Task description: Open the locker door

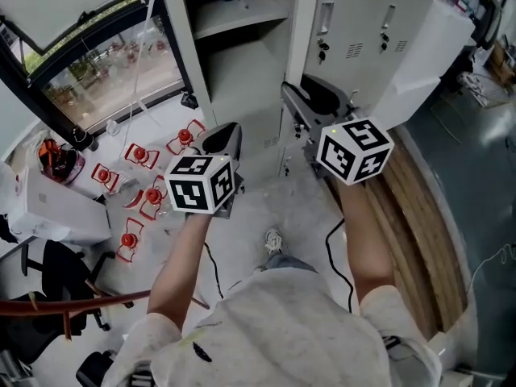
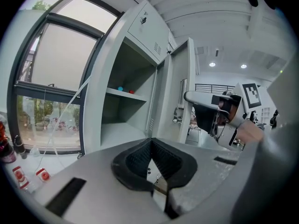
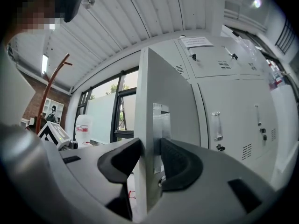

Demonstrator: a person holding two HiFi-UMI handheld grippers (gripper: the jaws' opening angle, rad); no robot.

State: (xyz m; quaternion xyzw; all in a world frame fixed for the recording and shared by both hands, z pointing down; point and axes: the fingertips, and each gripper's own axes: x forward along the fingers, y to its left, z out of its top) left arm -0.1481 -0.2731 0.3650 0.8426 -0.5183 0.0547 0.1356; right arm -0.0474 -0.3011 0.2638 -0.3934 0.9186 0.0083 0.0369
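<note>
The grey locker door [image 1: 305,39] stands swung out from its open compartment [image 2: 124,125]. Its free edge with the metal handle plate [image 3: 161,120] runs between the jaws of my right gripper [image 3: 149,148]; the pads sit close on either side without clamping it, so that gripper is open. From above, the right gripper [image 1: 318,103] is at the door's edge. In the left gripper view it [image 2: 189,97] reaches in from the right to the door [image 2: 180,78]. My left gripper [image 2: 150,141] is shut and empty, hanging in front of the open compartment, left of the door [image 1: 222,139].
Shut lockers [image 3: 233,106] continue to the right of the door. A shelf inside holds small blue and red items [image 2: 120,88]. Several red-and-white objects [image 1: 141,192] lie on the floor by the window, with a white box [image 1: 56,208] and a chair [image 1: 64,289] further left.
</note>
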